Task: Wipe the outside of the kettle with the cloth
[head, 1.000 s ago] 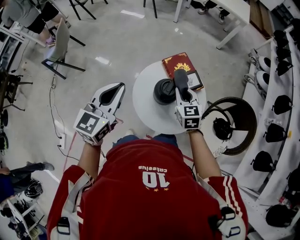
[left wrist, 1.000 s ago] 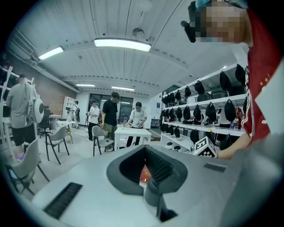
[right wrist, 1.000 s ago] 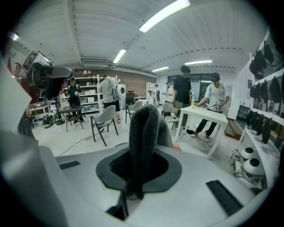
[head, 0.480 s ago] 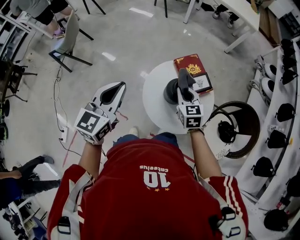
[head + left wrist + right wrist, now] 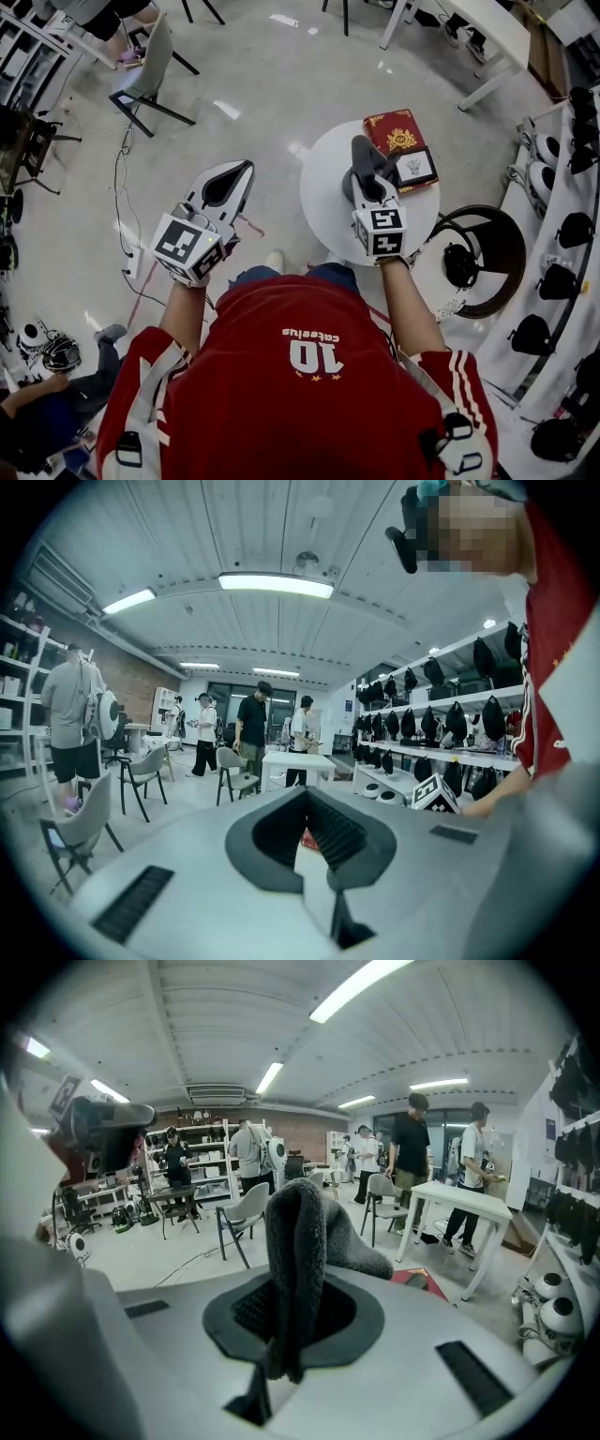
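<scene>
Kettle [image 5: 346, 190] shows in the head view only as a dark shape on the round white table [image 5: 323, 214], beside a red box [image 5: 398, 136]. It is largely covered by the right gripper [image 5: 362, 152] and its grey cloth [image 5: 366, 161], apparently brought over it to rub the side, while the left gripper [image 5: 246, 169] hangs over the floor well apart, probably just kept out of the way. The left gripper view shows that gripper [image 5: 305, 796] with its tips met and nothing between them. The right gripper view shows the other [image 5: 296, 1274] pinching a thick fold of cloth [image 5: 295, 1232], which stands proud of the jaws so that fabric, not plastic, meets the kettle.
</scene>
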### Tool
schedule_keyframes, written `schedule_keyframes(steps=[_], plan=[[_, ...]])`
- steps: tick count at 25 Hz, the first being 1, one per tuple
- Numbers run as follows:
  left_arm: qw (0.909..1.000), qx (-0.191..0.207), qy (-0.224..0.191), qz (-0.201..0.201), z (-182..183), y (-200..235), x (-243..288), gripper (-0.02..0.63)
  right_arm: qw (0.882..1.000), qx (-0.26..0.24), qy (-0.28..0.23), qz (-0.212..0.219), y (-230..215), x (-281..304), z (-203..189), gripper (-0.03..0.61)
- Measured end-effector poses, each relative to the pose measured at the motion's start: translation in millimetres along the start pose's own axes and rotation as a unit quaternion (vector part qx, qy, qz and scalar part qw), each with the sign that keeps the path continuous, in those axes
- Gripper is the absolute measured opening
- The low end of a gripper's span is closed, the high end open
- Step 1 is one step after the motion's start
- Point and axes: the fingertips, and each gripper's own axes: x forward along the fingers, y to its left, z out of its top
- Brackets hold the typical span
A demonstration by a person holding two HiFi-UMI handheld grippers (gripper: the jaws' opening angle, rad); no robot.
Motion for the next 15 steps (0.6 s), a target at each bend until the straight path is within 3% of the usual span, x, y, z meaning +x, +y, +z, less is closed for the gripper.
schedule_keyframes(steps=[4,9,15], plan=[[0.9999,-0.010,0.008,-0.001,1,3,-2,0.005,1.000,-0.002,-0.008,0.003,12,-4,4,0.046],[0.9994,-0.002,-0.001,-0.035,2,-8,7,0.006,1.000,0.004,-0.022,0.004,21,-20,7,0.046],[0.9975,-0.002,-0.002,-0.071,4,-25,27,0.005,0.999,0.016,-0.035,-0.026,5,-46,6,0.046]])
